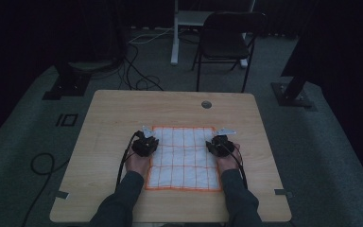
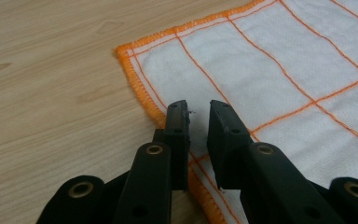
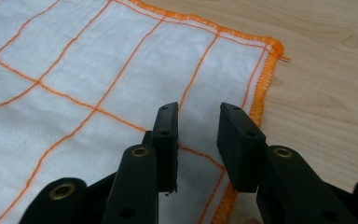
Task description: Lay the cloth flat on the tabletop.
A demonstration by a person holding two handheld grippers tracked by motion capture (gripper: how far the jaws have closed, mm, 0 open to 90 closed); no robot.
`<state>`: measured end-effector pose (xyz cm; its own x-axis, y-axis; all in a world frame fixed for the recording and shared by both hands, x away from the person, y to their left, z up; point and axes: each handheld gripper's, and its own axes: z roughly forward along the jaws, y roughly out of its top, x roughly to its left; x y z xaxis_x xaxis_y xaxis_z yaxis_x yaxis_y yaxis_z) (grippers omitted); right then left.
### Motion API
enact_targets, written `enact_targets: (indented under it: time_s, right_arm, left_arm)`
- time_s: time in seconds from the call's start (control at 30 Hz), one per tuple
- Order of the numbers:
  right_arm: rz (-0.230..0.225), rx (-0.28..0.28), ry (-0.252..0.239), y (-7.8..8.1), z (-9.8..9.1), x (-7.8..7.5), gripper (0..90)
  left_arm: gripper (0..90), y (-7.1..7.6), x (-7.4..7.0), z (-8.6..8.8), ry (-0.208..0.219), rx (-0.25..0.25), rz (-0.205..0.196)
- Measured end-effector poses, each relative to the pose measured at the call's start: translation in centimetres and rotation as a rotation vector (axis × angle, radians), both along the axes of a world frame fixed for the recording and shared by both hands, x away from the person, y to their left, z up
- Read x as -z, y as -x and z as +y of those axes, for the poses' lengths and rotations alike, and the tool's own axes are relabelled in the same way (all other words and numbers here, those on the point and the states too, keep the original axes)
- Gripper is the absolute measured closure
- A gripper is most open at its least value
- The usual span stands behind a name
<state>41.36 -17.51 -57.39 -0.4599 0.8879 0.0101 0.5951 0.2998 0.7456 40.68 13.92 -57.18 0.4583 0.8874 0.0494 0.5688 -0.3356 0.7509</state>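
White cloth (image 1: 184, 158) with orange grid lines lies flat at centre of the wooden table (image 1: 113, 113), lower middle of the high view. Left gripper (image 2: 196, 112) sits over the cloth's left edge near its far corner, jaws a narrow gap apart, nothing between them. Right gripper (image 3: 199, 116) sits over the right edge, gap slightly wider, also empty. Chair (image 1: 227, 40) at top of frame.
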Motion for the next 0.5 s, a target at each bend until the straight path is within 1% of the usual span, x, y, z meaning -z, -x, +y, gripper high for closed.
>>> enact_targets:
  time_s: [0.13, 0.27, 0.3, 0.33, 0.43, 0.5]
  right_arm:
    - [0.005, 0.011, 0.01, -0.5, 0.2, -0.1, 68.1]
    - [0.007, 0.019, 0.01, -0.4, 0.2, -0.1, 65.1]
    - [0.003, 0.023, 0.015, -0.4, 0.2, -0.2, 62.6]
    - [-0.007, 0.029, 0.004, 0.0, 0.2, -0.2, 59.3]
    - [-0.022, 0.038, -0.011, 0.6, -0.1, -0.4, 57.9]
    - [-0.027, 0.045, -0.019, 0.9, -0.2, -0.5, 57.5]
  left_arm:
    - [78.0, -0.3, 0.0, 0.0, -0.009, -0.008, -0.001]
    - [72.1, -0.5, -0.1, -0.1, -0.016, -0.016, 0.001]
    - [72.1, -0.3, -0.4, 0.2, -0.01, -0.009, -0.006]
    - [68.2, -0.1, -0.5, 0.3, 0.0, -0.009, -0.011]
    - [66.2, 0.4, -1.0, 0.9, 0.028, -0.007, -0.025]
    - [65.3, 0.6, -1.2, 1.2, 0.033, -0.005, -0.026]
